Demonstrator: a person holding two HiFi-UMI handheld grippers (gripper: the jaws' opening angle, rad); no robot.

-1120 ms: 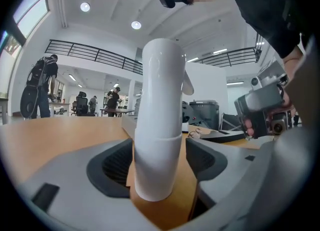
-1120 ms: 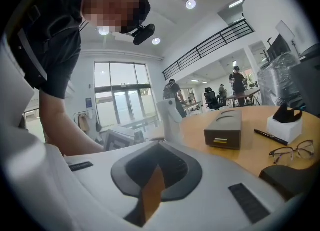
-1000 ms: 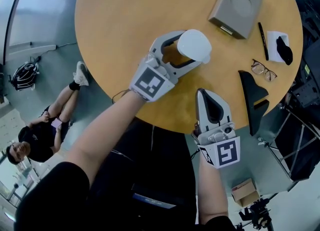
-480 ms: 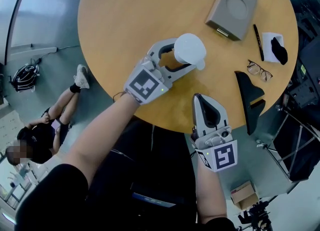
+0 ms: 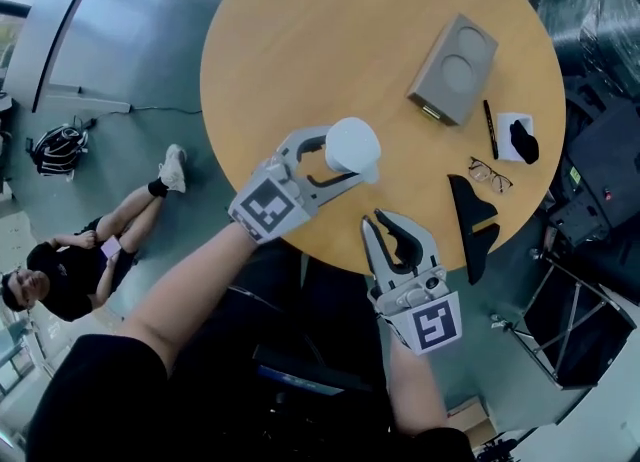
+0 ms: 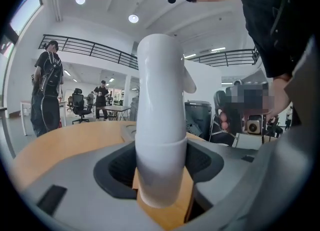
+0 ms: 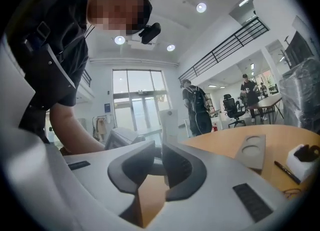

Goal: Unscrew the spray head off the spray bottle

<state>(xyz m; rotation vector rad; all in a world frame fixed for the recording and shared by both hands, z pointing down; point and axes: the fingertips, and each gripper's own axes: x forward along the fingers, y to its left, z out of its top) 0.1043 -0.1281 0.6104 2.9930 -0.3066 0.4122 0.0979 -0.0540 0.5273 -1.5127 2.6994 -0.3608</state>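
A white spray bottle [image 5: 352,145] stands upright on the round wooden table [image 5: 300,40]. My left gripper [image 5: 345,157] comes in from the near left, its jaws closed round the bottle. In the left gripper view the black pads [image 6: 120,167] press both sides of the bottle's [image 6: 160,120] lower body, and the spray head rises above. My right gripper [image 5: 385,222] hovers over the table's near edge, apart from the bottle. Its jaws are opening, with a narrow gap and nothing between them [image 7: 156,162].
At the table's far right lie a grey two-hole cup tray [image 5: 452,68], a pen [image 5: 490,128], glasses [image 5: 488,175] and a white pad with a black object [image 5: 518,138]. A black stand [image 5: 472,222] sits at the right edge. A person [image 5: 80,260] sits on the floor at left.
The left jaws have closed in onto the bottle. The right jaws, shut before, now show a thin gap. Both grippers sit a little further in over the table.
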